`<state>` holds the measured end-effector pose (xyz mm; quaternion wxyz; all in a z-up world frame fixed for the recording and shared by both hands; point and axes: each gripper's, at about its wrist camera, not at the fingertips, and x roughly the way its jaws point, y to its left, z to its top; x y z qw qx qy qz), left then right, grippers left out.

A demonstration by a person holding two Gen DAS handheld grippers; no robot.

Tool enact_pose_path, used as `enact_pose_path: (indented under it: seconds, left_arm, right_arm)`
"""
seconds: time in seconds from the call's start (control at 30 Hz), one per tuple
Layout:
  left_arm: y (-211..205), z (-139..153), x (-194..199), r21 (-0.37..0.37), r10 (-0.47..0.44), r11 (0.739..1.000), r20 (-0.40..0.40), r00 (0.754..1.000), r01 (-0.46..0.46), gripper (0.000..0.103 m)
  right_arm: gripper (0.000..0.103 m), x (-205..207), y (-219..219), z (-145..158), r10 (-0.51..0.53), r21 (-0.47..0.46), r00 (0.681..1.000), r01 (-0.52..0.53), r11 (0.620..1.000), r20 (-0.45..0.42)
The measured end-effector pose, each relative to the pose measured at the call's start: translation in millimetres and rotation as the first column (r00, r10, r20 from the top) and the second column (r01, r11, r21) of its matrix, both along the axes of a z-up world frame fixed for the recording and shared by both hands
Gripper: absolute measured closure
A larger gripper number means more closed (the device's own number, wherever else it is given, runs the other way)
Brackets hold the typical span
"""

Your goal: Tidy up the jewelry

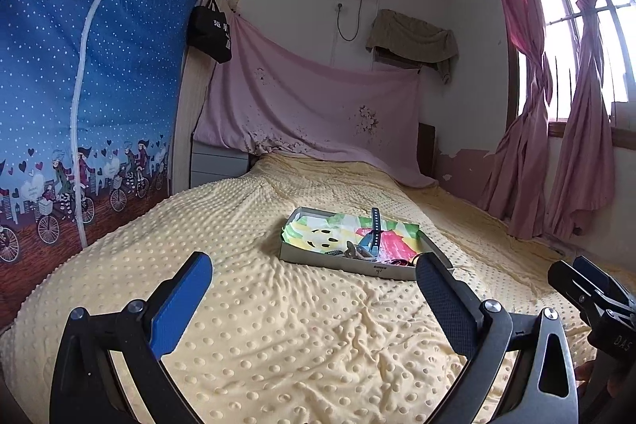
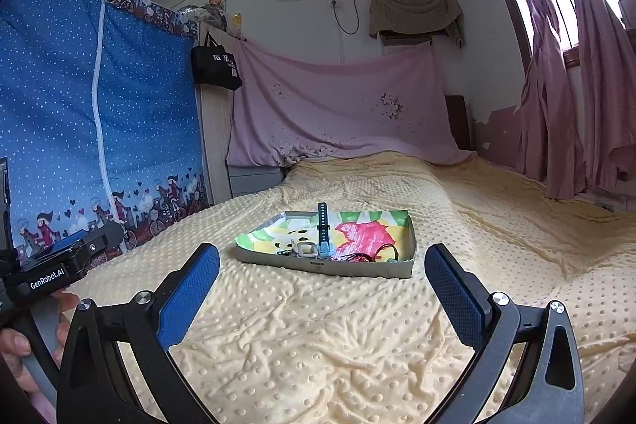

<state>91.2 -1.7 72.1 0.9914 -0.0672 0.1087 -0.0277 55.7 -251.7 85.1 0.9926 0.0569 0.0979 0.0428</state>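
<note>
At the far left of both frames, a blue polka-dot fabric wardrobe cover printed with cyclists [image 1: 79, 86] is standing beside the bed. A pale yellow dimpled blanket [image 1: 278, 324] is covering the bed across the lower half of each frame.

In the left wrist view, the left gripper [image 1: 314, 289] is hovering over the blanket at lower centre, its blue-padded fingers [image 1: 181, 308] spread wide and holding nothing. In the right wrist view, the right gripper [image 2: 322, 281] is likewise hovering at lower centre, fingers [image 2: 189, 299] set well apart and empty. A hand [image 2: 24, 348] is gripping the left tool's handle at the lower left edge of the right wrist view.

The shallow grey cardboard tray lined with a colourful cartoon cloth [image 2: 330, 267] is lying on the blanket at centre frame, beyond both grippers. Inside it, along the near wall, a light blue wristwatch with a dark perforated strap [image 2: 322, 229] is lying with its strap pointing away, just beside a small grey buckle-like piece [image 2: 304, 248]. A tangle of dark red cord [image 2: 363, 256] is resting to the right of the watch; in the left wrist view it is sitting just behind the right fingertip.

Judged from this layout, the approach step is in hand: no item is grasped yet. The next move calls for advancing one gripper over the tray's near wall, lowering the fingers around a single piece, and closing gently. The tangled cord is likely to snag neighbouring pieces.
</note>
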Motion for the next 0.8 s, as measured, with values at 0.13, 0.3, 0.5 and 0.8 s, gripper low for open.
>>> enact_pose_path:
  seconds: [0.13,0.3,0.5,0.8]
  left_arm:
    - [-2,-9,-2,0.024,0.014,1.0,-0.01,1.0,-0.014,0.0]
    - [2,-21,0,0.009,0.026,1.0,-0.035,0.999,-0.026,0.0]
    - [4,-33,1,0.029,0.035,0.999,-0.054,0.998,-0.034,0.0]
    - [2,-46,-1,0.053,0.034,0.998,-0.091,0.995,-0.029,0.0]
  right_arm:
    - [0.001,-8,3,-8,-0.002,-0.009,1.0,0.002,1.0,-0.005]
    - [0.001,-9,4,-20,-0.008,-0.017,1.0,0.008,1.0,-0.027]
    - [0.001,-3,-4,-37,-0.03,-0.025,0.996,0.028,0.999,-0.084]
    - [0.001,8,-8,-55,-0.047,-0.016,0.99,0.046,0.999,-0.134]
